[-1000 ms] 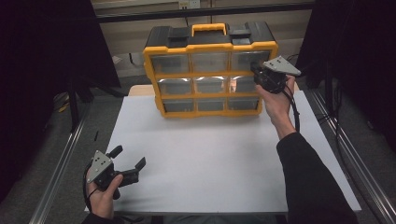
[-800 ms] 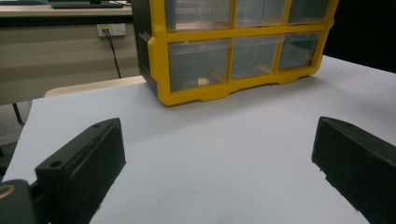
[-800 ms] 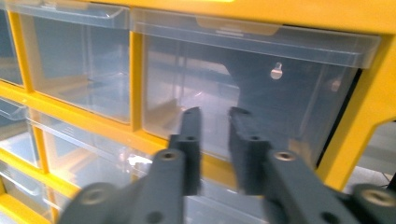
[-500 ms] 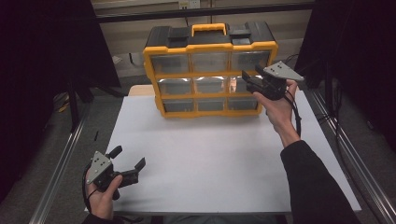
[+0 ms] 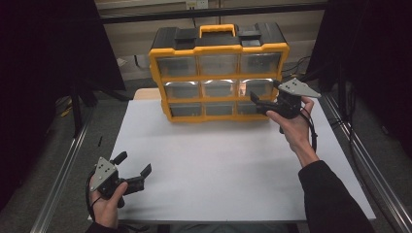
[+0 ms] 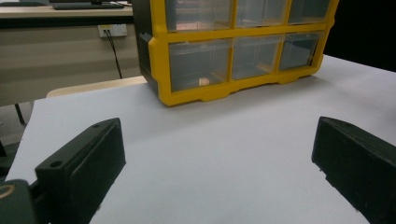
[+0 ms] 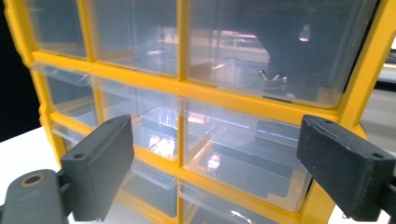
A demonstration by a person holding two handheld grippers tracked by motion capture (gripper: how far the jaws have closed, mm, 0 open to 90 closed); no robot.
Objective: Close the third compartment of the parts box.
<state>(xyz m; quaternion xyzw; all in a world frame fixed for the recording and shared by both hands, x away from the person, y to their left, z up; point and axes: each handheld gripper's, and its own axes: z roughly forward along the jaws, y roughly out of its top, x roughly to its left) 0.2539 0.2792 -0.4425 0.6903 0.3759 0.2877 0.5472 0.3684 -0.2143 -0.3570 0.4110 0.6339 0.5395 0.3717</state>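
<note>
Right claw (image 5: 260, 99) up close at the right end of the drawer cabinet (image 5: 218, 73), jaws just opened wide, nothing between them, clear middle-row drawer (image 7: 247, 154) straight ahead. Left claw (image 5: 132, 167) parked low at the near left corner of the white surface (image 5: 218, 160), also spread wide and empty. Yellow cabinet standing upright at the far edge, all drawers pushed in.

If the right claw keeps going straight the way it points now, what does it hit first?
Most likely the yellow plastic organiser cabinet: the right claw, its jaws just opened with nothing between them, faces the clear middle-row drawer on the cabinet's right side. Depth is hard to judge, but nothing stands between them.
</note>
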